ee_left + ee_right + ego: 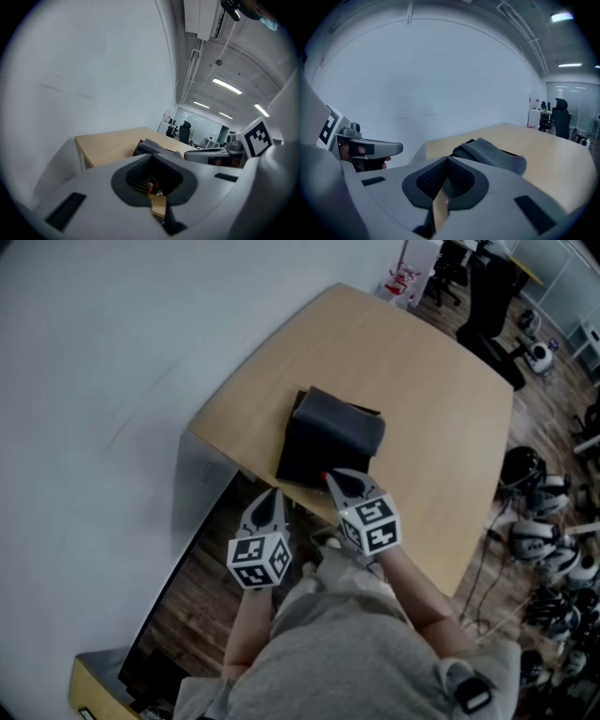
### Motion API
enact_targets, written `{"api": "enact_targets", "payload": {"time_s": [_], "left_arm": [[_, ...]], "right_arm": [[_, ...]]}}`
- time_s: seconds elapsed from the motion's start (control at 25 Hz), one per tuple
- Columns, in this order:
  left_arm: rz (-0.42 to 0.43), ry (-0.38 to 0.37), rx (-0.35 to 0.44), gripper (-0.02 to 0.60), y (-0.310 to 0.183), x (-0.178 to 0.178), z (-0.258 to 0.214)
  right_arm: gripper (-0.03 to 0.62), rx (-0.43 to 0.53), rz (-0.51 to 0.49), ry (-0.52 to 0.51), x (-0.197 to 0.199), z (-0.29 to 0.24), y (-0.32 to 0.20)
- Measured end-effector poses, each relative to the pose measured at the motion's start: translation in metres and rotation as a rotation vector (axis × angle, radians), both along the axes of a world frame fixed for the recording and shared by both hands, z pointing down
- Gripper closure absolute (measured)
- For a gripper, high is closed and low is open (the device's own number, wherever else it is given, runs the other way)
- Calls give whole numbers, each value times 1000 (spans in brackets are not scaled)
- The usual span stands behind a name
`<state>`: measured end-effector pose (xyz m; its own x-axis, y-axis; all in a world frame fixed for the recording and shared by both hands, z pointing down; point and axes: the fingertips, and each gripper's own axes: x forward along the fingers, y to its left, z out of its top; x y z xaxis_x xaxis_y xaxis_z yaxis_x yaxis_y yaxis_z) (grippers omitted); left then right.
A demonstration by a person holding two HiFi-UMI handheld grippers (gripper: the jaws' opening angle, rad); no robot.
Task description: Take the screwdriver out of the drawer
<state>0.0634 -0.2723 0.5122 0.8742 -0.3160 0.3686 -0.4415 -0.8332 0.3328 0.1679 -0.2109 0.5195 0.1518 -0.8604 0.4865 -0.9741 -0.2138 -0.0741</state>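
A black drawer box point(323, 442) with a dark grey cover draped over it sits near the front edge of a light wooden table point(422, 381). No screwdriver shows in any view. A small red spot point(325, 474) lies at the box's near face; I cannot tell what it is. My right gripper point(336, 478) is shut and empty, its tip just in front of that face. My left gripper point(276, 493) hangs off the table's near-left edge, jaws together with nothing held. The box point(490, 154) lies ahead in the right gripper view and also appears as the box point(151, 146) in the left gripper view.
A white wall point(84, 381) runs along the table's left side. Black office chairs point(492, 296) stand beyond the far corner. Helmets and gear point(548, 531) crowd the wooden floor at the right. A low cabinet point(98, 681) is at the bottom left.
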Motion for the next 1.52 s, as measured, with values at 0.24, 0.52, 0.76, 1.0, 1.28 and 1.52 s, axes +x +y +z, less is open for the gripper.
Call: {"api": "enact_targets", "payload": {"time_s": [0.24,0.52,0.76,1.0,1.28,1.52], "left_arm": [[3,-13,-25,583,-15,15,12],[7,-18,-52,583,-35,37,23],[0,-27,-64,582,-47,48,31],[-12,-33,-65,583,-56,51,35],[-28,-42,-63,582,-63,51,35],[-23,-32,-57,583,-62,55,32]], "right_arm": [[594,-149,-25,2,26,44,-23],[581,-381,-88,-60,34,93,-39],[457,-541,-183,-154,25,129,-44],[456,-640,-240,-248,10,154,-42],[456,-686,-262,-283,-1,163,-38],[505,-693,-263,-312,-9,163,-37]]}}
